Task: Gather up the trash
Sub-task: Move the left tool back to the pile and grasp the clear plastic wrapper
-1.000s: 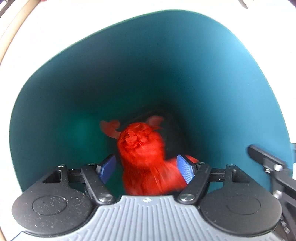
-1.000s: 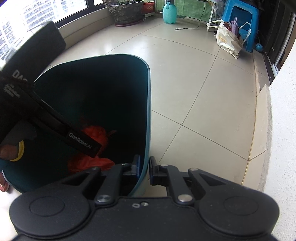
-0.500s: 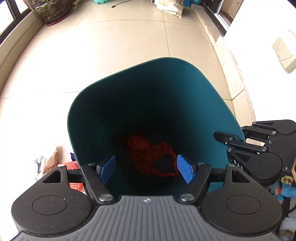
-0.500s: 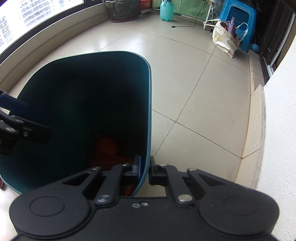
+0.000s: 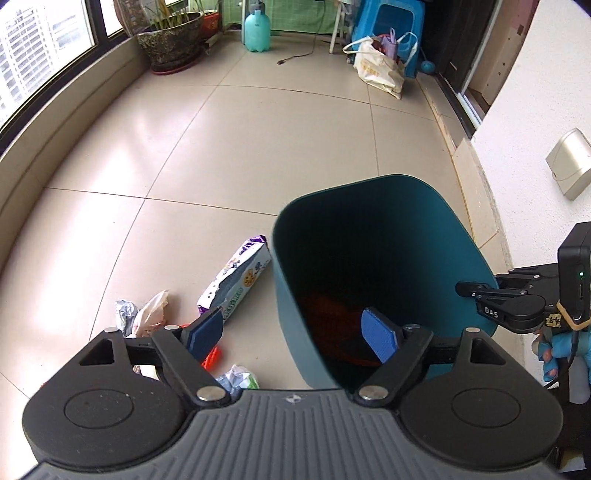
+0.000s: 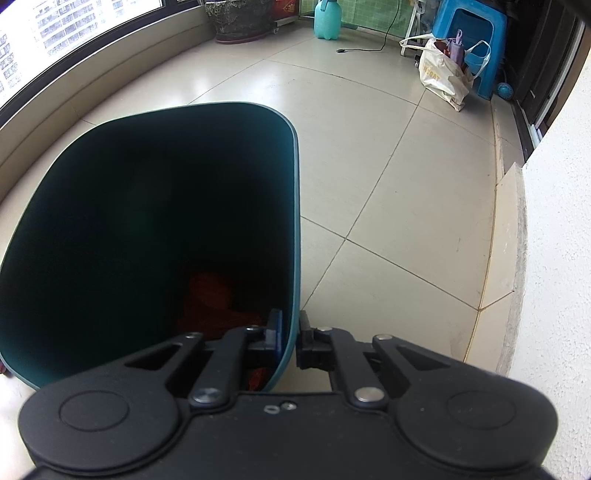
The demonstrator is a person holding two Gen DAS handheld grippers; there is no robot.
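A teal trash bin [image 5: 373, 206] stands on the tiled floor with a red plastic bag [image 5: 332, 317] lying at its dark bottom. My left gripper [image 5: 291, 330] hovers above the bin's left rim, its jaws opening and nothing between the blue pads. My right gripper [image 6: 290, 334] is shut on the bin's right rim [image 6: 295, 221], one pad inside and one outside; the red bag [image 6: 210, 295] shows below it. Left of the bin lie a purple-white snack packet [image 5: 236, 284], crumpled wrappers [image 5: 144, 314], an orange-red scrap [image 5: 213, 360] and a crumpled wad [image 5: 238, 380].
A white wall [image 5: 535, 110] runs close along the right of the bin. Far back stand a plant pot [image 5: 171, 40], a teal spray bottle [image 5: 256, 31], a blue stool [image 5: 388, 26] and a cloth bag [image 5: 376, 70]. A curved window ledge [image 5: 55, 122] bounds the left.
My left gripper let go of the red bag inside the bin and rose out, backing off to the left. The bag now lies at the bottom. The right gripper kept its hold.
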